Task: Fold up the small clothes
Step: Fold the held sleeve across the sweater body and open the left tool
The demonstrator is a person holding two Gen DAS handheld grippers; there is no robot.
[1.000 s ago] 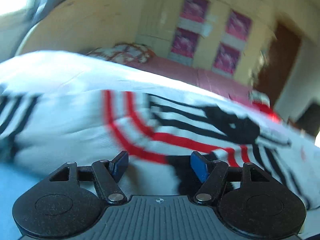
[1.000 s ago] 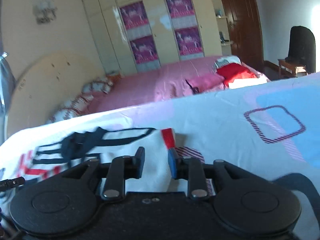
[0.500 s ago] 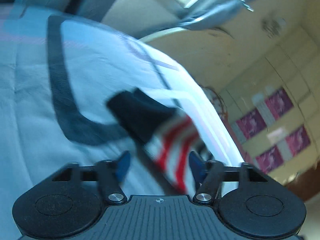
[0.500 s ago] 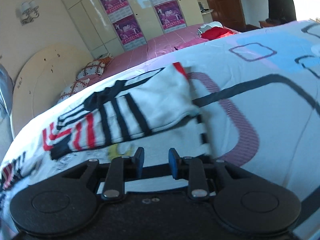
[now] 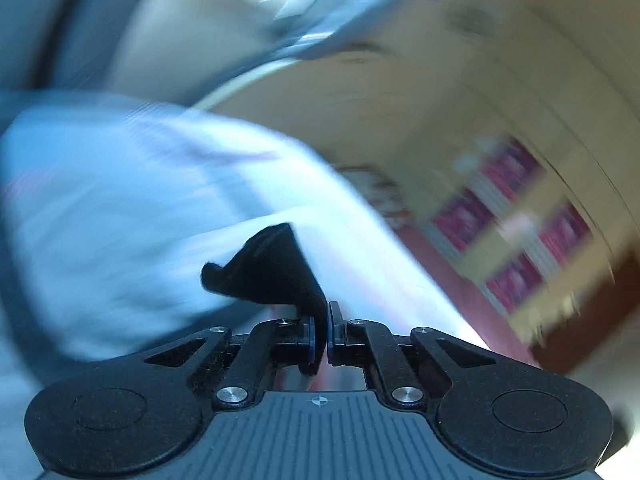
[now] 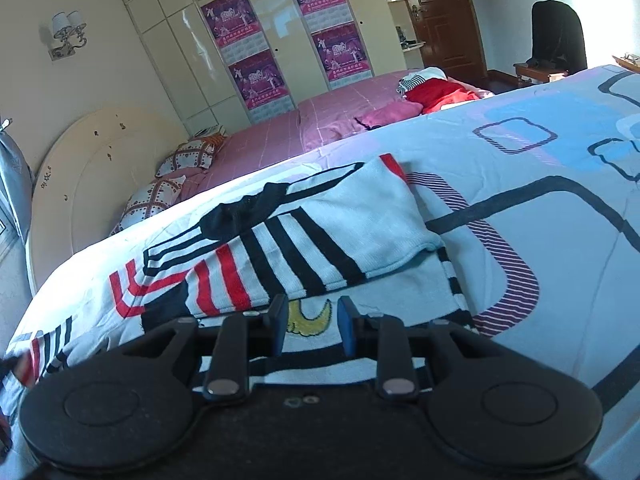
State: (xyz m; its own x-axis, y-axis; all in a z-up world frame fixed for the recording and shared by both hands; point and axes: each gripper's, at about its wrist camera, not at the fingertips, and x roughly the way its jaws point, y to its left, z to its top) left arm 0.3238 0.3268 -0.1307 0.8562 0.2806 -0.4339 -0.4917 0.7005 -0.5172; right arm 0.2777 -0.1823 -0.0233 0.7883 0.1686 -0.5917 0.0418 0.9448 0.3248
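The left gripper (image 5: 320, 330) has its jaws pressed together on a black edge of cloth (image 5: 276, 268), which stands up from between its fingers; that view is heavily blurred, with only the pale bedspread (image 5: 120, 208) behind; the right gripper (image 6: 313, 326) hangs with its jaws spread, gripping nothing, just above the striped garment (image 6: 304, 240); the garment lies on the bedspread with one white, black and red part folded over the rest; a pink bed (image 6: 320, 120) stands beyond.
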